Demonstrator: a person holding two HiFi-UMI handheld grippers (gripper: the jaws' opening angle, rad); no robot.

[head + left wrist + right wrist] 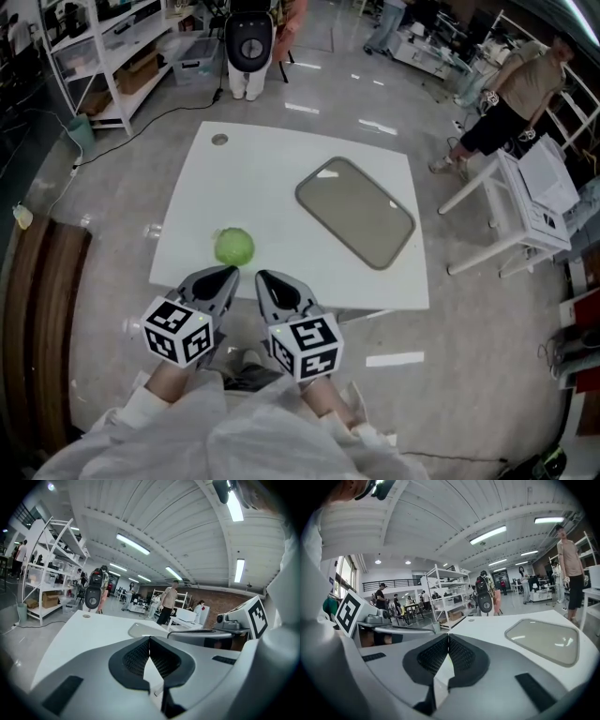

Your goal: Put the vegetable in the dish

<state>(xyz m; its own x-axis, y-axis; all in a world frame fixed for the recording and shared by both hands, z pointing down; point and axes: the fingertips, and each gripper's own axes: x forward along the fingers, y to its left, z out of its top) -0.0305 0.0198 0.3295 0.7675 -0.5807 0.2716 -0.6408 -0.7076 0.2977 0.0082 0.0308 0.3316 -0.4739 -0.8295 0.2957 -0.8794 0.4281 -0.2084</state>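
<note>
**Approach to the pick.** Both of my tools sit at the near edge of the white bench (281, 178), side by side and pointing away from me. The left tool (231, 273) is fully closed: its ribbed pads meet at the tips with nothing between them. The right tool (262, 276) is likewise pinched together and empty.

The vegetable (233, 247), a round pale-green head, rests on the bench just beyond the two tips. It lies slightly nearer the left tip and touches neither. The dish (356, 212), a shallow grey rectangular tray with rounded corners, lies empty farther back and to the right, well apart from the vegetable. Neither gripper view shows the vegetable; both look past their own jaws to the dish and the room beyond.

I judge the task not yet begun, since nothing is held. To pick well, I would use one tool only, probably the right, because the dish lies on that side.

- **Open first:** spread the jaws wide before advancing, as the head looks far broader than the closed tips.
- **Straddle:** lower the tool until the pads sit either side of its widest girth.
- **Close gently:** the leaves should give under pressure.
- **Risk:** closed tips that nudge a round head would likely send it rolling, so I would hold the other tool clear.
</note>
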